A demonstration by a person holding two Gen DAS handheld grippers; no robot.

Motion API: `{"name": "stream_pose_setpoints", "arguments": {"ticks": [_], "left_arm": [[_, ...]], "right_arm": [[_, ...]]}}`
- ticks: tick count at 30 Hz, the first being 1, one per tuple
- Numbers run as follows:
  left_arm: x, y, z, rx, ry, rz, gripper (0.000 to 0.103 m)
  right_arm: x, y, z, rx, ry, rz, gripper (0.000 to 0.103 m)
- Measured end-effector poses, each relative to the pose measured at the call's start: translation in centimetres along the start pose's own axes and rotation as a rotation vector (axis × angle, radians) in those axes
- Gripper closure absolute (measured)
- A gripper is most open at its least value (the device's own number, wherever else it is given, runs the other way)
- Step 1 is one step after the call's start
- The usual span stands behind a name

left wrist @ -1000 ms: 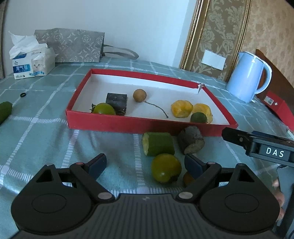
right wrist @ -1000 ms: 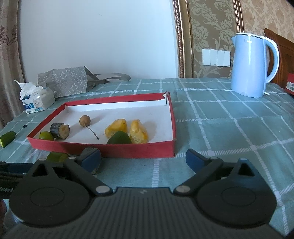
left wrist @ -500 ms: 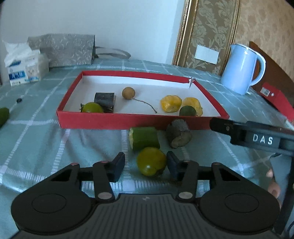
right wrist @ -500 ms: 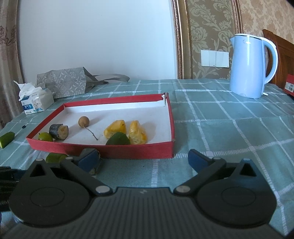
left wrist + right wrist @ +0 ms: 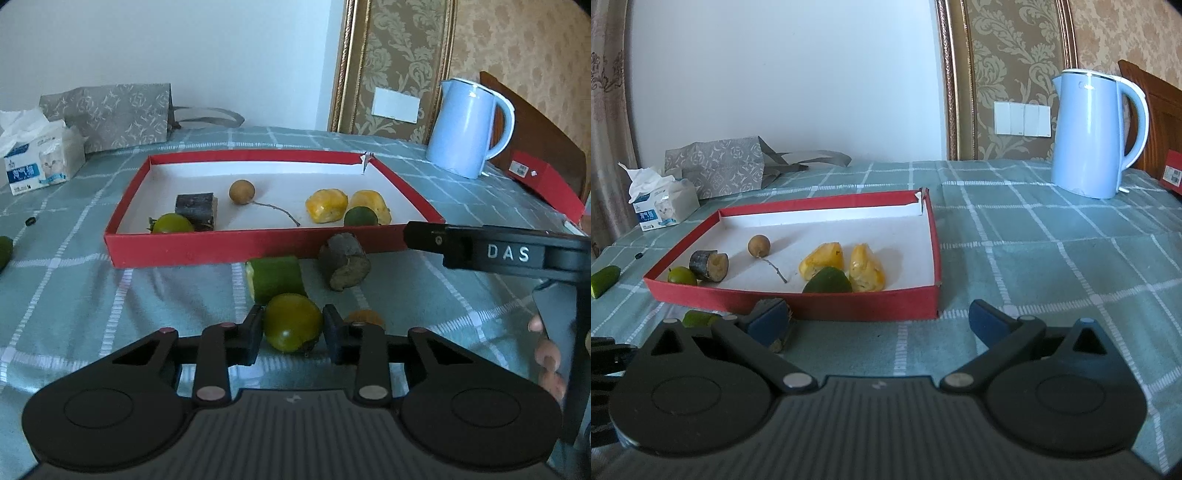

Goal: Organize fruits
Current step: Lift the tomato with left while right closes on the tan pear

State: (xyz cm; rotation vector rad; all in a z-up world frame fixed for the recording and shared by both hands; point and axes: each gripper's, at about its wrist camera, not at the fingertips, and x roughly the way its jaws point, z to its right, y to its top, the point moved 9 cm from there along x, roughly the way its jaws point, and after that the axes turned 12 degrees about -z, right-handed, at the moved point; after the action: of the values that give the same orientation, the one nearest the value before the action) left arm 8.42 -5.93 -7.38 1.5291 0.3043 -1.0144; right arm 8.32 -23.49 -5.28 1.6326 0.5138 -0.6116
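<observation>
Your left gripper [image 5: 291,328] has come forward and its fingers have drawn in from wide apart a second ago to either side of the green tomato [image 5: 292,322]. They now sit right against the fruit's flanks, or very nearly; the left pad looks to be touching, while a thin gap may remain on the right, so treat the grip as closing rather than proven. The tomato rests on the tablecloth [image 5: 92,295] between the pads.

Just ahead of your fingers lies a green cut piece [image 5: 275,277], and ahead and to the right a brown stub [image 5: 345,265]. A small orange fruit [image 5: 364,317] peeks out behind the right finger. Beyond them stands the red tray [image 5: 207,246], already holding another green tomato [image 5: 172,223], a dark chunk [image 5: 195,209], a stemmed brown ball [image 5: 242,192], two yellow pieces [image 5: 327,205] and a lime [image 5: 360,216].

Your right gripper [image 5: 882,321] has barely shifted; it hangs with its fingers spread wide and nothing between them, facing the tray's near right corner.

For the job, this likely means the pick is about to complete: finish the squeeze, lift straight up, and carry the tomato forward over the tray's near wall. Being round and smooth, it could roll out if the pads close off-centre, and it sits close enough to the green piece to nudge it.
</observation>
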Motion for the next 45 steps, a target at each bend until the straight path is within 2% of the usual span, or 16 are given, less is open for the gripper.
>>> {"name": "stream_pose_setpoints", "arguments": {"ticks": [8, 11, 15, 20, 22, 31, 38, 43, 45], "left_arm": [[-1.6, -1.3, -3.1, -0.029, -0.017, 0.049, 0.07], [-1.9, -1.4, -4.4, -0.055, -0.017, 0.056, 0.07], [-2.0, -1.3, -6.0, -0.082, 0.036, 0.06, 0.07], [-1.9, -1.4, -7.9, -0.17, 0.026, 0.054, 0.07], [-1.9, -1.4, -8.1, -0.18, 0.023, 0.054, 0.07], [-1.9, -1.3, -7.8, -0.167, 0.036, 0.057, 0.07], [-1.9, -1.4, -7.8, -0.171, 0.031, 0.058, 0.07], [-1.9, -1.4, -7.8, -0.175, 0.027, 0.057, 0.07], [-1.9, -1.4, -7.8, -0.175, 0.026, 0.058, 0.07]], "right_arm": [[0.2, -0.8, -1.2, -0.055, 0.035, -0.037, 0.0], [-0.3, -1.6, -2.8, -0.127, 0.089, -0.037, 0.0], [-1.2, -2.9, -5.3, -0.259, 0.109, -0.006, 0.001], [-1.6, -3.9, -8.0, -0.401, 0.091, 0.015, 0.016], [-1.9, -4.0, -8.5, -0.413, 0.1, 0.02, 0.021], [-1.5, -4.2, -9.2, -0.428, 0.141, -0.007, 0.022], [-0.9, -4.8, -10.6, -0.466, 0.161, -0.046, 0.052], [-0.6, -4.9, -10.8, -0.461, 0.171, -0.067, 0.057], [-0.5, -4.9, -10.8, -0.458, 0.173, -0.075, 0.063]]}}
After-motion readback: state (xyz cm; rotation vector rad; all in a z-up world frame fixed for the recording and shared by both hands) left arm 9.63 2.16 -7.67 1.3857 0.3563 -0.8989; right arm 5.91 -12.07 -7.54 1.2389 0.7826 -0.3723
